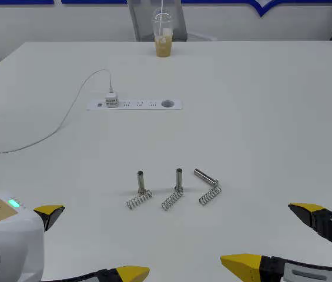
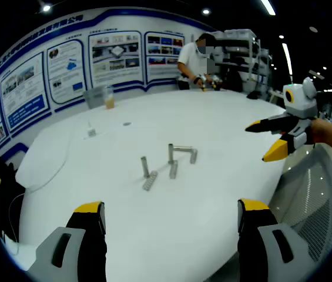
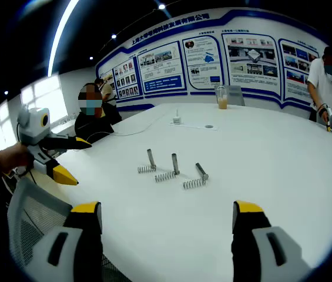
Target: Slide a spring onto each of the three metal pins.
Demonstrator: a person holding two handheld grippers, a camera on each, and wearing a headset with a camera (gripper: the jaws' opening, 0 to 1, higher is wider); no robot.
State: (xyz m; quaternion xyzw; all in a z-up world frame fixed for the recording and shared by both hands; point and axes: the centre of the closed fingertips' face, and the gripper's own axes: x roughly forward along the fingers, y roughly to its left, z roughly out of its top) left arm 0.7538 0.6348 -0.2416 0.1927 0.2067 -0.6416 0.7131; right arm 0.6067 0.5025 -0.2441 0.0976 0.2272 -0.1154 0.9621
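Note:
Two metal pins (image 1: 140, 181) (image 1: 178, 179) stand upright on the white table (image 1: 260, 117). A third pin (image 1: 205, 177) lies tipped over to their right. One spring (image 1: 138, 200) (image 1: 172, 200) (image 1: 210, 195) lies flat by the foot of each pin, none of them on a pin. My left gripper (image 1: 90, 242) hovers open at the near left edge, well short of the pins (image 2: 170, 153). My right gripper (image 1: 271, 235) is open at the near right, with pins (image 3: 175, 163) and springs (image 3: 166, 175) ahead of it. Neither holds anything.
A white power strip (image 1: 134, 104) with a plug and trailing cable (image 1: 66, 117) lies mid-table. A plastic cup of yellow drink (image 1: 163, 36) stands at the far edge before a chair. A person (image 2: 192, 59) works at the table's far side; another (image 3: 92, 114) sits beside it.

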